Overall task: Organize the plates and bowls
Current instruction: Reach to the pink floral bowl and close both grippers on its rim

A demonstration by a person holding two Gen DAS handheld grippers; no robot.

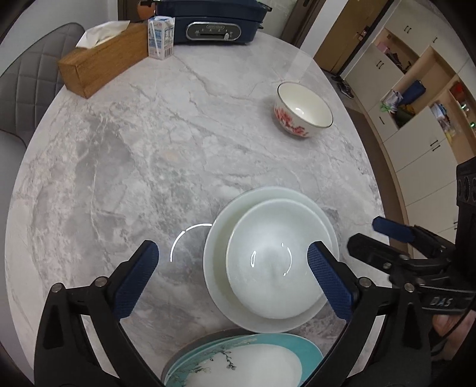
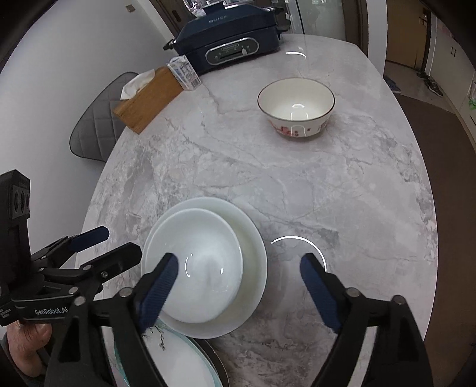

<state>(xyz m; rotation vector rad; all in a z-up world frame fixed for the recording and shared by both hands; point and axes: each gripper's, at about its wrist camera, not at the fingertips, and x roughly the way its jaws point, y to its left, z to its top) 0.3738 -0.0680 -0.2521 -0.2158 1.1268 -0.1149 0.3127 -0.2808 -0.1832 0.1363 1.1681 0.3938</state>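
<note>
White bowl (image 1: 275, 262) sat nested on white plate (image 1: 269, 262), off-centre toward plate's right edge in left wrist view. Stack rested flat on marble desk (image 1: 148, 163), just ahead of and below both hand-held grippers. Near rim of plate seemed to overlap teal-rimmed plates (image 1: 244, 360) lying closest under left hand-held gripper; contact could not be confirmed.

Left hand-held gripper (image 1: 233, 277): released, jaws spread wide, nothing between pads; bowl seen through gap, right pad over bowl's rim in picture but apparently clear above it. Right hand-held gripper (image 2: 239, 290): likewise released and empty, left pad over bowl's near rim, right pad over bare desk. Each visible in other's view, one flanking stack on either side.

Floral bowl (image 2: 296, 108) stood upright, alone, well ahead of both, toward far side of desk, more in line with right hand-held gripper.

Judged: white stack placed; floral bowl next to fetch. Advised: cleared the stack upward before travelling, so pads would not drag bowl off plate. Approached floral bowl from above with one pad inside, one outside wall, pinched rim firmly — glazed, likely slippery. Carried level, lowered into white bowl centred, released only once seated.

Tissue box (image 1: 104, 59), milk carton (image 1: 160, 38) and blue cooker (image 1: 208, 20) at far edge: clear of path.
</note>
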